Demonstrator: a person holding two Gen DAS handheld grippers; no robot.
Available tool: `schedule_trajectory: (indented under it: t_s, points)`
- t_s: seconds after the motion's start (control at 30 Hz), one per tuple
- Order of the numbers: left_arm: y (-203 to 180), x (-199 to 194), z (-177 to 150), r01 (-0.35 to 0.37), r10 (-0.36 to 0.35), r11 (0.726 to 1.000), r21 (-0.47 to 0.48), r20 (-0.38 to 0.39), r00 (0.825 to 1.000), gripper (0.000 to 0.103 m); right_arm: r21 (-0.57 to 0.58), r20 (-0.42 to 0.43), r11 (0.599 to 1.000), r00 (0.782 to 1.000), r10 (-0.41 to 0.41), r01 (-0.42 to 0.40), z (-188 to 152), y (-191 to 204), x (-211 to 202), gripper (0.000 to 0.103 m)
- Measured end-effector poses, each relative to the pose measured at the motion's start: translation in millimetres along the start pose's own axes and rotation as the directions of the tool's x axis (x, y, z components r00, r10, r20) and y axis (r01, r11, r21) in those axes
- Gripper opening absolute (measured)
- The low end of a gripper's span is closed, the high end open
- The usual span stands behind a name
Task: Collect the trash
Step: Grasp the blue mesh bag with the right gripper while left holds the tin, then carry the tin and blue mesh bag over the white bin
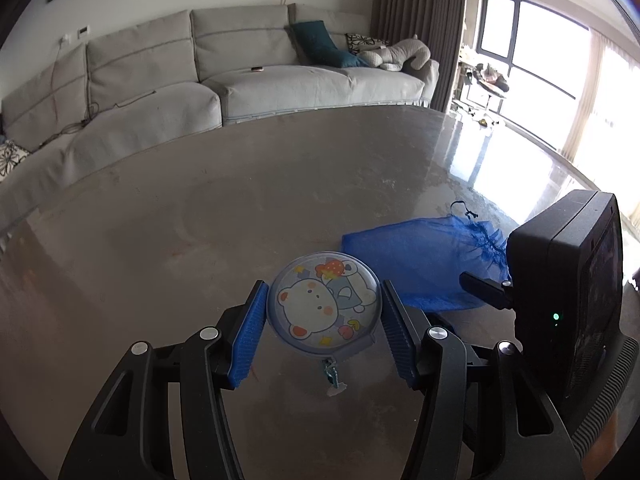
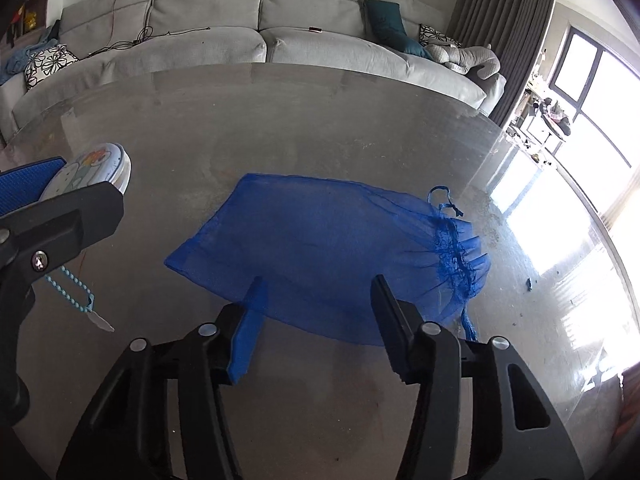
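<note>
A round disc printed with a cartoon bear [image 1: 324, 304] sits between the blue pads of my left gripper [image 1: 324, 286], which is shut on its rim. A pale blue bead chain with a small tag [image 2: 68, 284] hangs from the disc above the table. A blue mesh drawstring bag [image 2: 320, 240] lies flat on the table, its gathered mouth to the right. My right gripper [image 2: 318, 284] hovers over the bag's near edge with its fingers apart. The mesh lies between them, not pinched. In the left wrist view the bag [image 1: 420, 256] is right of the disc.
The grey glossy table [image 2: 320, 120] spreads wide around the bag. The right gripper's black housing [image 1: 568, 280] stands close to the left gripper's right side. A grey sofa [image 1: 240, 72] runs behind the table. Bright windows [image 1: 540, 52] are at the right.
</note>
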State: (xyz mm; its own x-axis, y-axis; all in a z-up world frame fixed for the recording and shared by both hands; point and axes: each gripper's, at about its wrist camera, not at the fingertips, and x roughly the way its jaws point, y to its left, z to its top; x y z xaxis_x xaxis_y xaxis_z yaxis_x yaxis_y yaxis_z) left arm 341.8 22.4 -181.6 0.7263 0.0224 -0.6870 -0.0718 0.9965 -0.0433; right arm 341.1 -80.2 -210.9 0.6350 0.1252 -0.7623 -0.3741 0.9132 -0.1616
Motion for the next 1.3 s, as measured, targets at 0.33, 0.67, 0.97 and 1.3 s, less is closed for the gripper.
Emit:
schedule_trajectory:
  t_s: [0.33,0.67,0.97,1.3]
  points:
    - [9,7,0,-0.011,0.011,1.000,-0.020,-0.010,1.000,0.055,0.010,0.010,0.999,0.999,0.030,-0.030,3,2,-9,0.001]
    - [11,3,0,-0.005,0.005,1.000,-0.020,-0.004,1.000,0.055,0.027,0.050,0.999,0.998,0.045,-0.047,5,-2,-43,0.001]
    - [13,-16,-4,0.015,-0.015,1.000,-0.001,0.022,1.000,0.055,0.093,0.125,0.992,0.990,0.068,-0.080,-8,-7,-103,0.001]
    - [-19,-65,-24,0.064,-0.070,0.993,0.102,0.058,0.996,0.056,0.250,0.208,0.963,0.977,0.045,-0.097,-50,-19,-177,0.001]
